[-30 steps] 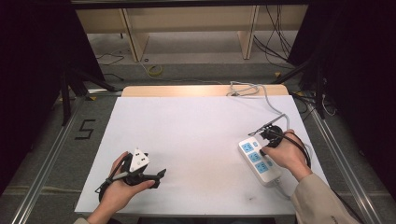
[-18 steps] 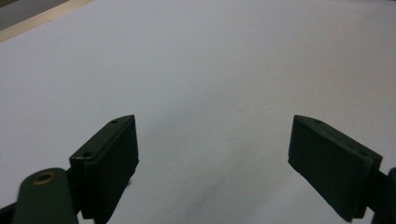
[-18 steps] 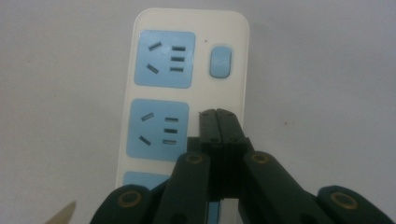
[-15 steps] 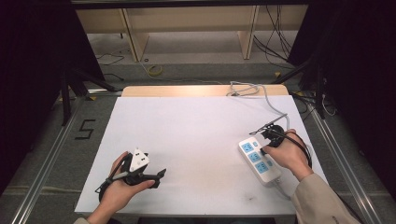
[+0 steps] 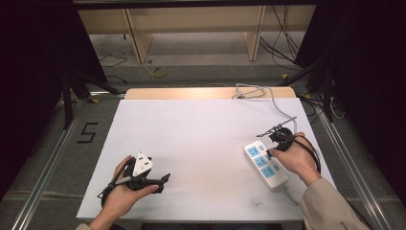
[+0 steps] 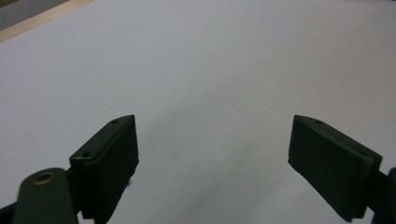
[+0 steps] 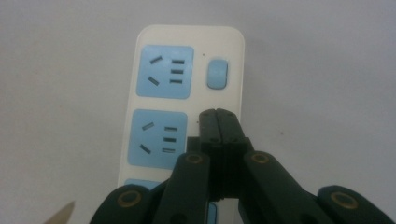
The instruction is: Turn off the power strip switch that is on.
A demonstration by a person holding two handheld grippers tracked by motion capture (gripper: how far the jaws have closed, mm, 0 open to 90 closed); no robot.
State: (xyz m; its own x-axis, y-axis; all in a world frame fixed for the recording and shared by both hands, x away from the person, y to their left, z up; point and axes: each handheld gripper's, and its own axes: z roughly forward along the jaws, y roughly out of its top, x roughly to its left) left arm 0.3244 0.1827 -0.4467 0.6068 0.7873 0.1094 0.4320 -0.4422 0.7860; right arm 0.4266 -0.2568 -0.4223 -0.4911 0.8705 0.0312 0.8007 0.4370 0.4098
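A white power strip (image 5: 265, 164) with blue sockets lies at the right of the white table top (image 5: 201, 139); its grey cord runs back to the far edge. My right gripper (image 5: 271, 152) hangs over the strip, jaws shut together with nothing between them. In the right gripper view the shut tips (image 7: 217, 116) sit over the strip (image 7: 187, 102) just below its blue switch (image 7: 217, 73). My left gripper (image 5: 165, 178) rests at the front left, jaws wide open over bare table (image 6: 205, 70), with nothing between the pads (image 6: 114, 149).
The strip's grey cord (image 5: 268, 96) coils at the table's far right edge. A wooden strip (image 5: 206, 93) borders the far side. Beyond it are shelving legs and cables on the floor. A "5" mark (image 5: 87, 132) is on the floor at the left.
My right gripper has shifted slightly over the power strip. The left hand has stayed where it was.
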